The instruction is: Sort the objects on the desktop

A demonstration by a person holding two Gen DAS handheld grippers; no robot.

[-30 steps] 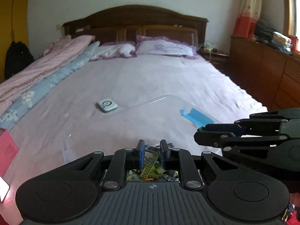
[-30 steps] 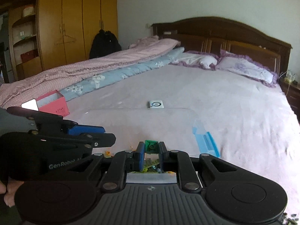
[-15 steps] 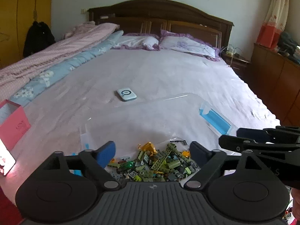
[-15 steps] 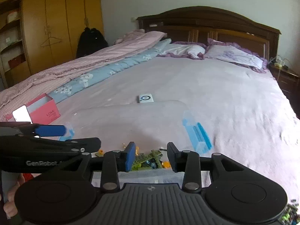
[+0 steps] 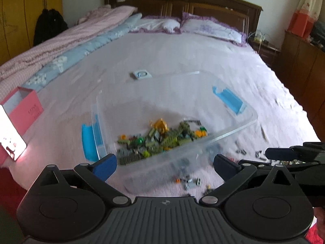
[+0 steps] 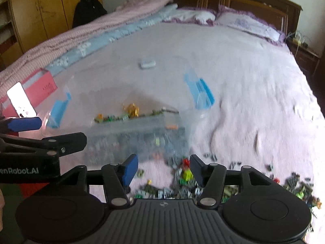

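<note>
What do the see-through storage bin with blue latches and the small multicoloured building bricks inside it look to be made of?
The see-through storage bin looks like clear, glossy rigid plastic: the bedsheet shows through its walls and its rim catches light. The multicoloured building bricks look like hard moulded plastic in solid colours, though blur hides their finish.

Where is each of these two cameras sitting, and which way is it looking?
Left wrist: rides on the left gripper, looking down along its opening, empty jaws at the clear bin of toy bricks; the right gripper shows at right.
Right wrist: rides on the right gripper, jaws opening over loose bricks on the bed; the left gripper shows at left.
Shared: bin, bed, pink box.
</note>
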